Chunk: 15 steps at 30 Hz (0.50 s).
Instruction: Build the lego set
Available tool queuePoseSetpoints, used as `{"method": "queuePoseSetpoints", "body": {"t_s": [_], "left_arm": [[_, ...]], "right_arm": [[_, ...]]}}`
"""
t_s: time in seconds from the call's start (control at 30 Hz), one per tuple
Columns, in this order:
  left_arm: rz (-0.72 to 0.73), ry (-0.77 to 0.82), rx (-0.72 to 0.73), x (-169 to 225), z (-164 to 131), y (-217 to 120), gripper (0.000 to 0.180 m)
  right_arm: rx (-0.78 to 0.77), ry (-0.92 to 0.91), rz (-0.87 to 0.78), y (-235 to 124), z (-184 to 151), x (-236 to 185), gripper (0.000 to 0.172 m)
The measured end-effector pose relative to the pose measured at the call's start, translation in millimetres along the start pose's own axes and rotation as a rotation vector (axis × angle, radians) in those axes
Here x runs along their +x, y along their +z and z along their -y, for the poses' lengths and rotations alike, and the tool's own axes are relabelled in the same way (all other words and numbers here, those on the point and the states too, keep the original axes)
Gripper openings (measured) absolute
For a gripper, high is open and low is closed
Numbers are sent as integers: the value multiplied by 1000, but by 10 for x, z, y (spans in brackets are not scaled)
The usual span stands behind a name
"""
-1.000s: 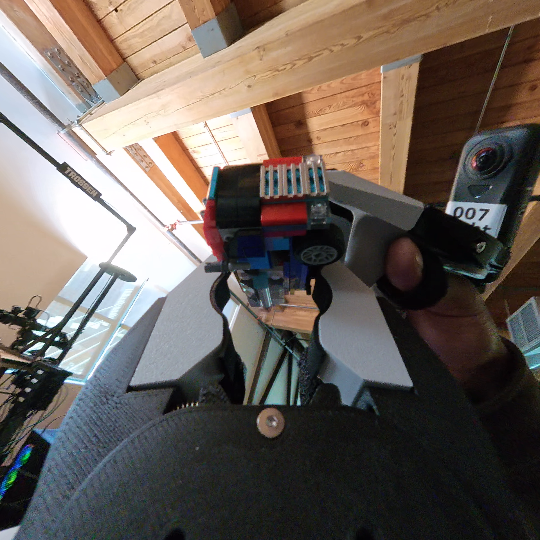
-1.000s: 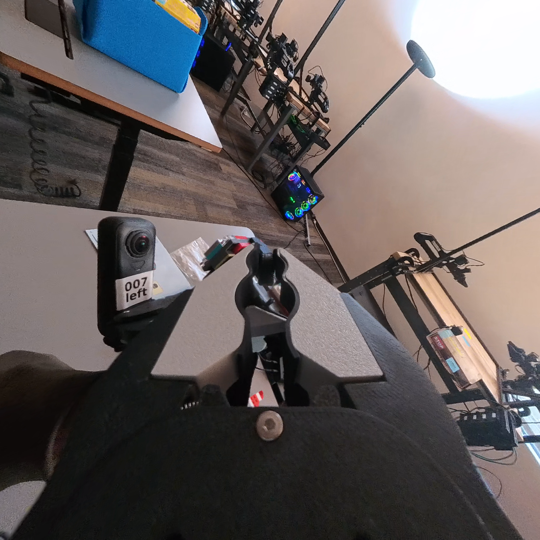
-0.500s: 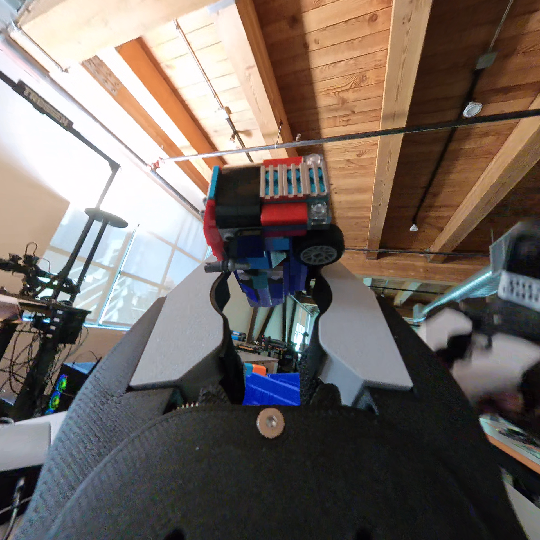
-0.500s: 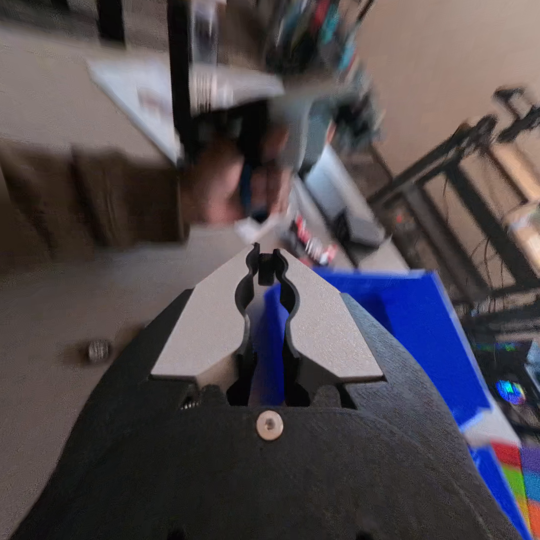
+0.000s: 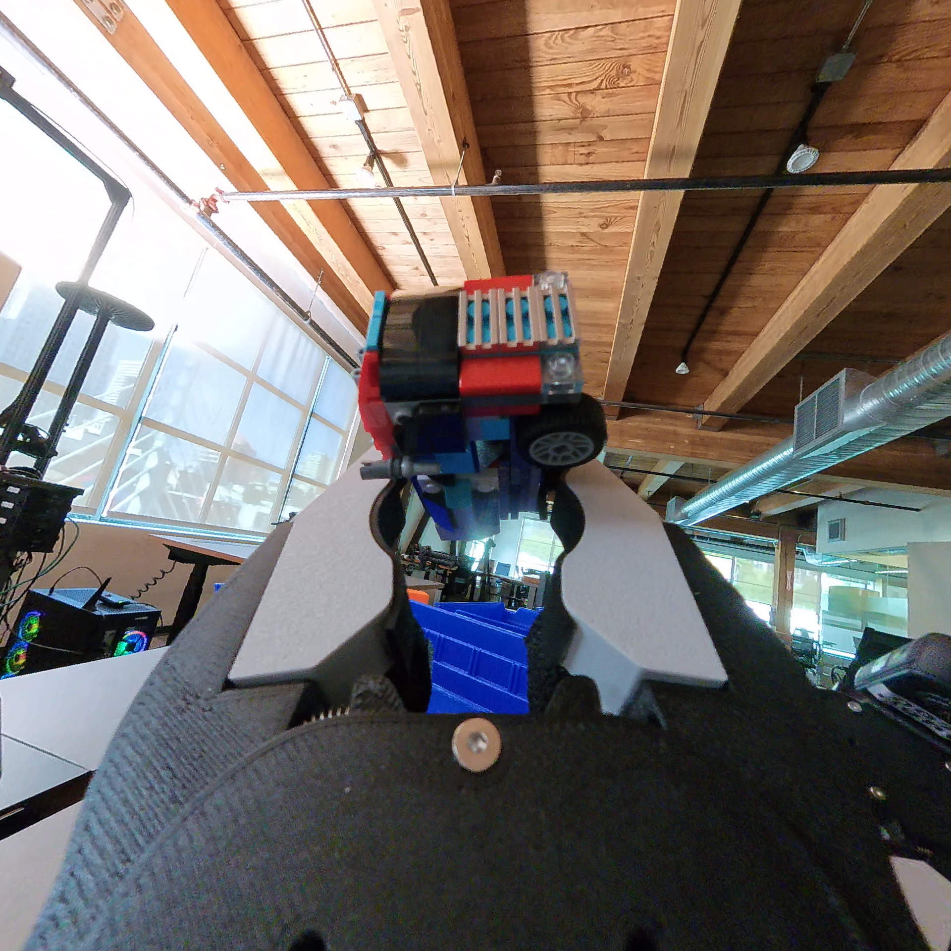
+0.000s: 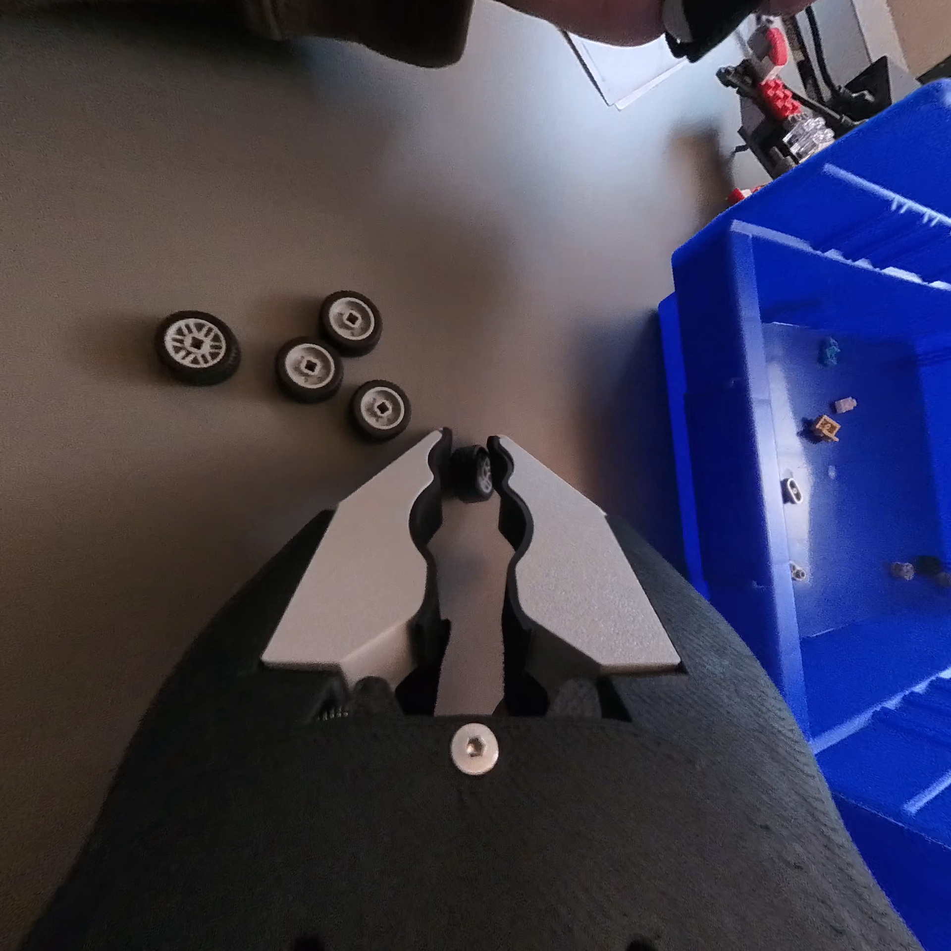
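My left gripper (image 5: 473, 489) is shut on a red, blue and black brick-built truck (image 5: 473, 370) and holds it up toward the wooden ceiling. The truck carries one wheel (image 5: 561, 442) on its right, and a bare grey axle pin (image 5: 391, 468) sticks out on its left. My right gripper (image 6: 469, 442) is down at the grey table (image 6: 463, 206). A small black wheel (image 6: 471, 473) stands on edge between its parted fingertips, grey hub face showing beside the right pad. A large spoked wheel (image 6: 197, 348) and three smaller wheels (image 6: 309, 369) lie just left.
A blue bin (image 6: 720, 411) with several small loose pieces stands close on the right. Brick parts (image 6: 772, 98) and a white sheet (image 6: 628, 77) lie at the table's far right. A person's sleeve (image 6: 360, 25) crosses the top edge. Blue bins (image 5: 473, 653) show below the truck. The tips of one gripper are about 25 cm away from the tips of the other.
My right gripper pulled a small wheel off the truck, swung down to the table beside the other wheels, and its jaws have widened a little around it. The left gripper keeps its hold on the truck.
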<state>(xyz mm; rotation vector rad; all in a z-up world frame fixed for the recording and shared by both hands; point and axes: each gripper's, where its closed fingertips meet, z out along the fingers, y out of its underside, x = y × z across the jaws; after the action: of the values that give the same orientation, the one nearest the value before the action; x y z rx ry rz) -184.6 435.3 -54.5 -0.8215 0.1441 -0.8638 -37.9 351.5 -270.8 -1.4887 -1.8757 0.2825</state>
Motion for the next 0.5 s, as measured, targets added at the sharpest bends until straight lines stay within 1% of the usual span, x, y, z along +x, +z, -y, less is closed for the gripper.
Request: {"method": "queuePoseSetpoints", "body": {"t_s": [0.13, 0.2, 0.37, 0.5], "left_arm": [[-20, -10, 1, 10, -2, 3, 57], [-32, -23, 5, 24, -4, 3, 57], [-77, -43, 14, 92, 0, 8, 57], [-103, -54, 18, 134, -4, 13, 57]], "right_arm": [[8, -1, 25, -56, -12, -15, 27], [20, 6, 44, -93, -3, -17, 29], [69, 93, 100, -231, 40, 13, 29], [35, 199, 176, -207, -80, -45, 28]]}}
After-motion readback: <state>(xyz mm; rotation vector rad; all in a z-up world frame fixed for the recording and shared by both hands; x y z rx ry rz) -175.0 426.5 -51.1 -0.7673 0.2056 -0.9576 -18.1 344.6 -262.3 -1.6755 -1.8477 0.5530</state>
